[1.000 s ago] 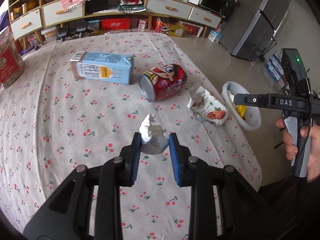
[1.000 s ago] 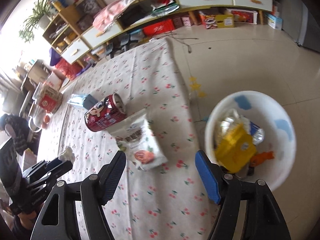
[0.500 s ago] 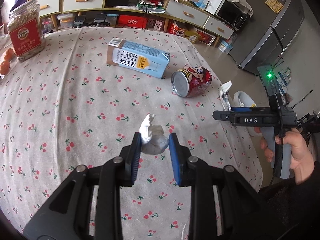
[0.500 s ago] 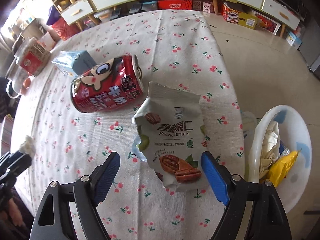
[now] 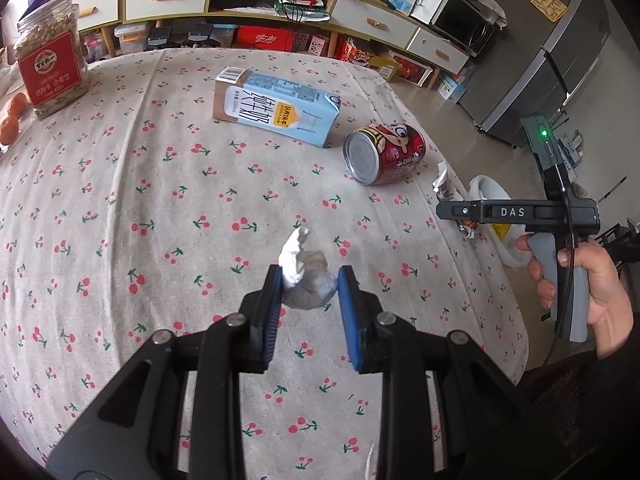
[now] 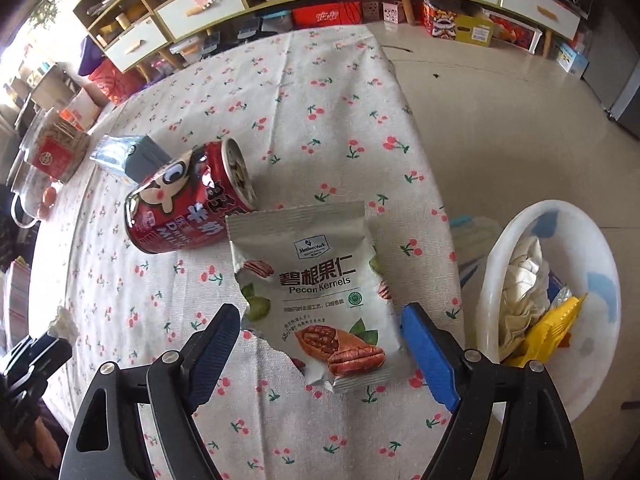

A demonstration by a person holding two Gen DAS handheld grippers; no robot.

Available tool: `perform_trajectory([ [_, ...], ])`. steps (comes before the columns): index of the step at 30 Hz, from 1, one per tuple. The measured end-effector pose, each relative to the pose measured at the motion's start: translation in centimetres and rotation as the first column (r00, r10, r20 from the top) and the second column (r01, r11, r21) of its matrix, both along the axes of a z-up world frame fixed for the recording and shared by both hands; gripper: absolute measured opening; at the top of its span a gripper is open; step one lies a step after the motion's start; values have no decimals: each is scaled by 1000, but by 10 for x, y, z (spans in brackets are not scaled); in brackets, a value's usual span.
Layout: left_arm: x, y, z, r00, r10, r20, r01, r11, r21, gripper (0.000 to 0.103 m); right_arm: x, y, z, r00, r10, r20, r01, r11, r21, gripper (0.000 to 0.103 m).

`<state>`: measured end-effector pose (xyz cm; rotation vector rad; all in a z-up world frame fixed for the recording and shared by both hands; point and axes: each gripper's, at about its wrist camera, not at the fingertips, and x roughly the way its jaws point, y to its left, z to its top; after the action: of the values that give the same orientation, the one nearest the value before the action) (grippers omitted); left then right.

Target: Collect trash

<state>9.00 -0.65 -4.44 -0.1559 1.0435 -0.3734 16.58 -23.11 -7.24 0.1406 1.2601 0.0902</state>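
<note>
Left gripper, nearest in its own view, is clamping a crumpled grey-and-white tissue wad between its blue pads, holding it just above the cherry-print cloth of the desk. Right gripper is standing wide with its jaws apart, straddling the near end of a torn pecan kernel packet that is lying flat near the desk's right edge; the pads are not touching it. A person's hand is gripping the right gripper's handle at the right of the left view. Right of the desk, on the floor, a white bin is holding a yellow wrapper and crumpled paper. Farther in, a red drink can is lying on its side just beyond the packet. Beyond it, a blue milk carton is lying flat. At far left, a lidded jar with a red label is standing upright.
</note>
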Motion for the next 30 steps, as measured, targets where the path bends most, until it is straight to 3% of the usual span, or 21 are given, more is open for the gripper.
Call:
perform_trajectory([
  [4,-1,-2,0,1000,-5,2,5,1000,5,30,4,5,-4,1000,18,3,-18,1000,-26,84],
  [12,-3,-3,3,1000,-4,13,4,1000,5,30,-6,-3,9,999,-7,41,6,1000,13,53],
  [24,-6,-25,13,998,-42,38,41,999,14,30,-38,-12,40,993,-25,117,17,997,75,49],
  [30,-1,-54,23,995,-84,56,84,996,9,30,-63,-41,65,980,-80,185,59,991,117,49],
])
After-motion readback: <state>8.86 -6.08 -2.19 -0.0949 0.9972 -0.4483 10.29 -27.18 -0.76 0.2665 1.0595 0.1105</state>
